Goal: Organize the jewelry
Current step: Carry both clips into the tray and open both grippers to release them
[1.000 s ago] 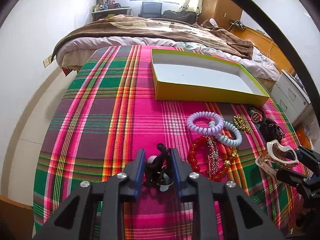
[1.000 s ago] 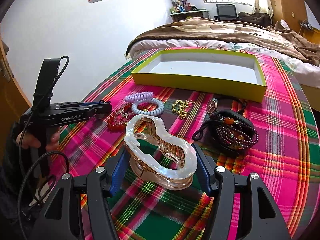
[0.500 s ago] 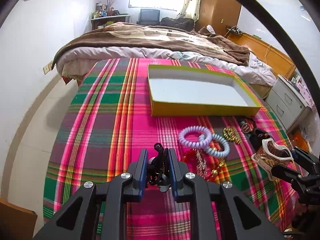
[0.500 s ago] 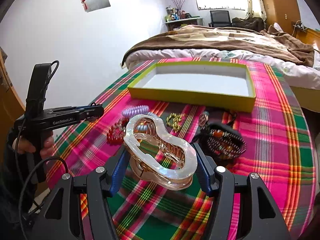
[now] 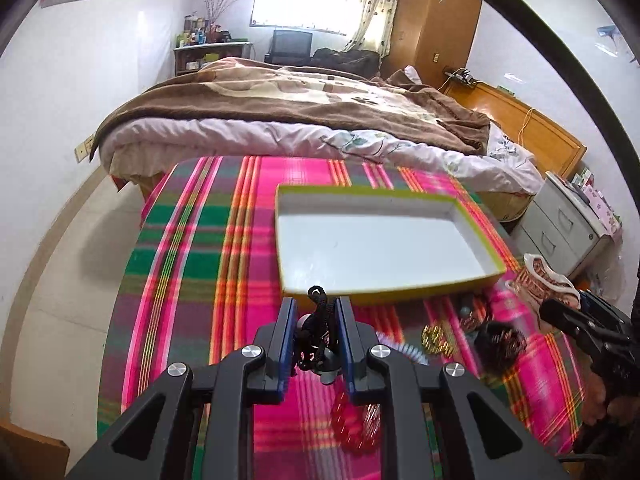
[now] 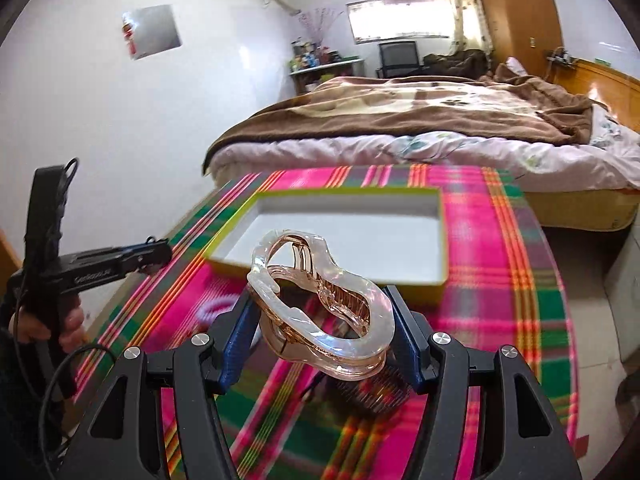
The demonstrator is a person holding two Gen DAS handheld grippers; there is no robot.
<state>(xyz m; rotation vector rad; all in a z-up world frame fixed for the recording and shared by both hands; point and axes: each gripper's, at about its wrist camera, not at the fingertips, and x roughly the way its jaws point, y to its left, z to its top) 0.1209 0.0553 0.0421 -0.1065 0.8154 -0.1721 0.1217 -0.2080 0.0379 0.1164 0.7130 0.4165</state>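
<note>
Hair claw [image 6: 320,304] clamped in right hand-held gripper [image 6: 320,320], black tie [image 5: 316,336] pinched in left hand-held gripper [image 5: 316,340], one yellow tray [image 5: 384,296].

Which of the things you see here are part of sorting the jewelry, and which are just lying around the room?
Job:
- left gripper holding black hair tie
- right gripper holding clear hair claw
- yellow tray
- red bead bracelet
- gold chain

Lying about:
- bed
- white drawers
- chair
</note>
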